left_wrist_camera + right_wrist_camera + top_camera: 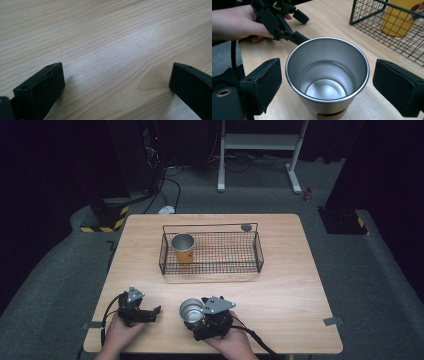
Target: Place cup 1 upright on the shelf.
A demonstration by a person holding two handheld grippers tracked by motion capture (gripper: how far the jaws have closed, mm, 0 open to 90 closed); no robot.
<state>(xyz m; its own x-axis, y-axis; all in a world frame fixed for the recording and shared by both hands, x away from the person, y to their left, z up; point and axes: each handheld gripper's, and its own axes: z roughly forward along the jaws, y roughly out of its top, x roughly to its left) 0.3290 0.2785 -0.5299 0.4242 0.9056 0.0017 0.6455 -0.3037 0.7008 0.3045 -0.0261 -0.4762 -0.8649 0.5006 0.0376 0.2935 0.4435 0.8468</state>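
A steel cup stands upright on the wooden bench at 6 o'clock, between the wide-open jaws of the right tongs, which do not touch it. The left tongs, at 7 o'clock, gape over bare wood. From above, a yellow cup sits in the wire basket's 9 o'clock end, mid-bench.

Light falls from above onto the wooden table, leaving the room around it dark; beyond the table everything blurs softly.
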